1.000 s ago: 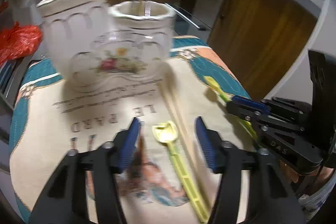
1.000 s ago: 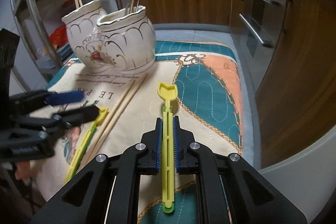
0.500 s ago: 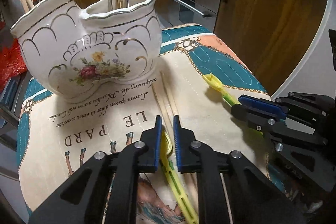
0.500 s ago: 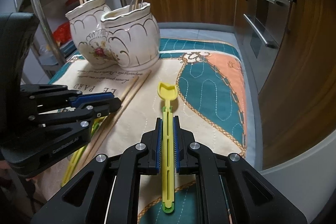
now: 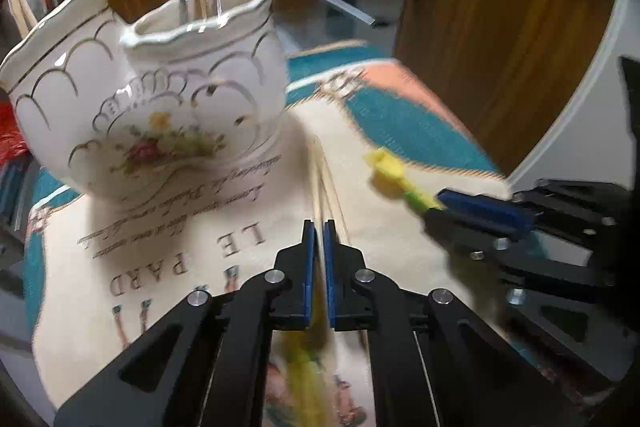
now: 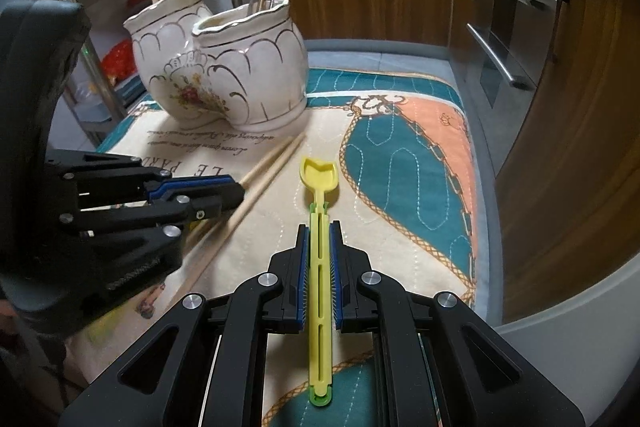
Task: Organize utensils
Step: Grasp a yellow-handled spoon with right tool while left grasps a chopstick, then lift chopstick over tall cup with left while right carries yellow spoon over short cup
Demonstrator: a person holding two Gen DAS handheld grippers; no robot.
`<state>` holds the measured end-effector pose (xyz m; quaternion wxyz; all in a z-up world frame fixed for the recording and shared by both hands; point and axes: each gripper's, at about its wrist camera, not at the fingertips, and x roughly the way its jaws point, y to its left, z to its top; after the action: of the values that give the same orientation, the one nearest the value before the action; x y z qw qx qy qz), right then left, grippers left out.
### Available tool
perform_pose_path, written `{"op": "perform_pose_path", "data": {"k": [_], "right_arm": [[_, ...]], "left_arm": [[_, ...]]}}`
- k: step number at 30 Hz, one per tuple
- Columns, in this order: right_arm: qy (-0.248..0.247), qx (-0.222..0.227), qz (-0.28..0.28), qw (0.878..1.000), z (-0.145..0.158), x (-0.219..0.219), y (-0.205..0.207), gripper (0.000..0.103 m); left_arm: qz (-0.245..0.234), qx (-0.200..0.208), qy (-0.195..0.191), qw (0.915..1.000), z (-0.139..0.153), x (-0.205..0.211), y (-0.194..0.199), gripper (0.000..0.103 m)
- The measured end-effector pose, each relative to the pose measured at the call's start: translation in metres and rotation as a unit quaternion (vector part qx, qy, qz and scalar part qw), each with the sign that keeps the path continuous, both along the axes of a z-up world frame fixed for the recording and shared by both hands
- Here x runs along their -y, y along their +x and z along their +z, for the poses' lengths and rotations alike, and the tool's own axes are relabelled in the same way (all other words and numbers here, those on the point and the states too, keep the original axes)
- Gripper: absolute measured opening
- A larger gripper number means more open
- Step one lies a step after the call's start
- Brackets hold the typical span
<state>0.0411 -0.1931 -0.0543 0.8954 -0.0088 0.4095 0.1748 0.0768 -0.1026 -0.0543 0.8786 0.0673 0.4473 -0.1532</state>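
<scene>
On the printed cloth [image 6: 400, 163] before the double ceramic utensil holder [image 6: 256, 67]: right gripper [image 6: 320, 247] clamped on a yellow plastic scoop [image 6: 320, 227], left gripper [image 5: 319, 247] pinched nearly shut on a second yellow one [image 5: 304, 375] (blurred), presumably for potting; wooden chopsticks [image 6: 272, 163] loose between.

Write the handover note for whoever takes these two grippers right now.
Right gripper: shut on a yellow spoon, bowl pointing toward the holder.
Left gripper: shut on the second yellow spoon, blurred below its fingers.
Chopsticks: a loose pair lying on the printed cloth.
Ceramic holder: forks and a spoon in one pot, chopsticks in the other.
Left to do: both yellow spoons and the loose chopsticks go into the holder.
</scene>
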Motion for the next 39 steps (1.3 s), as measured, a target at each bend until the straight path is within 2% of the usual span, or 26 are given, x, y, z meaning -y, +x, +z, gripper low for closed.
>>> {"op": "perform_pose_path", "data": {"k": [4, 6, 8, 14, 20, 27, 31, 36, 39], "right_arm": [[0.006, 0.006, -0.003, 1.0, 0.002, 0.002, -0.001, 0.011], [0.009, 0.009, -0.002, 1.0, 0.003, 0.001, -0.002, 0.011], [0.016, 0.019, 0.003, 1.0, 0.007, 0.0, -0.005, 0.011], [0.028, 0.071, 0.007, 0.997, 0.022, -0.003, -0.016, 0.011], [0.035, 0.128, 0.002, 0.991, 0.04, -0.003, -0.03, 0.011], [0.053, 0.182, -0.005, 0.982, 0.056, -0.004, -0.037, 0.011], [0.059, 0.204, -0.009, 0.977, 0.064, -0.008, -0.038, 0.011], [0.067, 0.226, -0.01, 0.972, 0.079, -0.016, -0.026, 0.011], [0.08, 0.24, -0.014, 0.967, 0.089, -0.018, -0.016, 0.011]], "left_arm": [[-0.001, 0.035, -0.028, 0.999, 0.016, -0.009, -0.011, 0.004], [-0.006, 0.06, -0.056, 0.9966, 0.029, -0.016, -0.018, 0.004], [0.002, 0.081, -0.066, 0.9946, 0.038, -0.024, -0.024, 0.004], [0.012, 0.142, -0.11, 0.9837, 0.07, -0.055, -0.048, 0.004], [0.02, 0.182, -0.144, 0.9724, 0.097, -0.079, -0.06, 0.004], [0.029, 0.237, -0.155, 0.9585, 0.125, -0.104, -0.073, 0.004], [0.029, 0.256, -0.16, 0.953, 0.136, -0.114, -0.074, 0.004], [0.032, 0.279, -0.173, 0.944, 0.148, -0.132, -0.072, 0.004], [0.038, 0.291, -0.162, 0.9422, 0.153, -0.14, -0.061, 0.004]]}}
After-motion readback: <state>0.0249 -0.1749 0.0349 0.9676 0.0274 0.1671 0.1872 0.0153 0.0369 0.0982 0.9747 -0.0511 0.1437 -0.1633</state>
